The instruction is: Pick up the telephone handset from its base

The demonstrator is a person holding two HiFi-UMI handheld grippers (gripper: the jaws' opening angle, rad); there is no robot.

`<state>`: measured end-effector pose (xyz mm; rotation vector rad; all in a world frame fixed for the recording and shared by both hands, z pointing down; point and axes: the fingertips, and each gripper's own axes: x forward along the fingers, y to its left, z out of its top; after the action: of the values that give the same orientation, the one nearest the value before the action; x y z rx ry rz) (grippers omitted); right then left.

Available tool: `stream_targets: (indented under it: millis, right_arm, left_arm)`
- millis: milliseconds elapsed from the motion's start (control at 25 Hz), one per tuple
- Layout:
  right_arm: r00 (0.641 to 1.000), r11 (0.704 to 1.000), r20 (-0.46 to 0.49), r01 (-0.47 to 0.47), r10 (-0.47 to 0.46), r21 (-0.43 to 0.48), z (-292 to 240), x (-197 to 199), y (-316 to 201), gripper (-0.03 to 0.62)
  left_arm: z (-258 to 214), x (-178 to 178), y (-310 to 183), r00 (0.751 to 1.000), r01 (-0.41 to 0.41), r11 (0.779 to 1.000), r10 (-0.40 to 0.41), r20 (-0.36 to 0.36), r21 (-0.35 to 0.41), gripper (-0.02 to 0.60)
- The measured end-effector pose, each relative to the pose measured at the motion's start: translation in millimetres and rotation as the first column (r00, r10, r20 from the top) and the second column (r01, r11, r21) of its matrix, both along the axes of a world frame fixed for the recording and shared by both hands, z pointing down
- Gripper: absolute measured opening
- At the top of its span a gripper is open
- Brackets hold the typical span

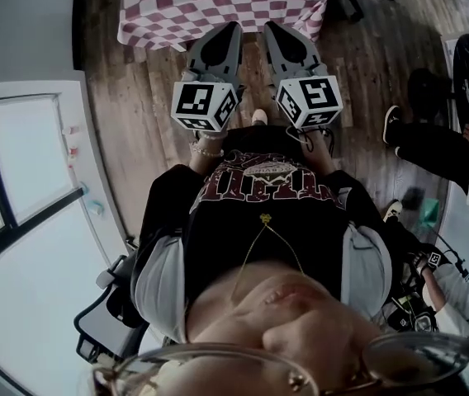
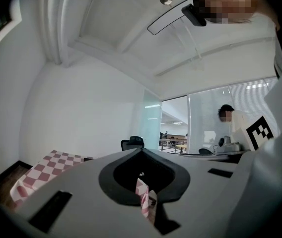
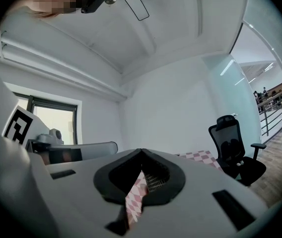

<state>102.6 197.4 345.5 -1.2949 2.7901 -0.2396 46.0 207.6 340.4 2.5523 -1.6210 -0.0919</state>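
Both tools are held side by side just short of the checked table (image 1: 160, 15), tips pointing toward it. The left tool (image 1: 231, 30) has its jaws together at the tips with nothing between them, and the right tool (image 1: 272, 30) is the same. No view shows the handset. A black chair (image 3: 235, 148) stands beside the table.

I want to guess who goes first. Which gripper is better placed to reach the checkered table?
Neither wins, I think. The left gripper and right gripper sit side by side, both shut, equally near the table. No phone shows.
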Motion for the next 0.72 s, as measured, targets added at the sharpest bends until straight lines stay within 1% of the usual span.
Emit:
stream_targets:
  millis: [160,400,560,720]
  right_arm:
    - [1.000,1.000,-0.003,0.010,-0.010,-0.004,1.6,5.2,-13.0,0.017]
    - [1.000,1.000,-0.018,0.023,-0.023,-0.003,4.0,-0.9,-34.2,0.017]
    - [0.999,0.999,-0.020,0.033,-0.033,-0.007,5.8,-9.3,-51.6,0.017]
    - [0.999,0.999,-0.016,0.036,-0.036,-0.007,5.8,-21.4,-70.3,0.017]
  left_arm:
    - [4.3,5.1,-10.4,1.000,0.010,1.000,-0.010,0.005,-0.011,0.009]
    - [3.5,-0.4,-32.0,1.000,0.023,1.000,-0.023,0.007,-0.012,0.009]
    - [4.2,-8.4,-49.1,1.000,0.028,1.000,-0.028,0.009,-0.013,0.009]
    - [4.1,-15.7,-69.6,1.000,0.014,1.000,-0.014,0.010,-0.010,0.009]
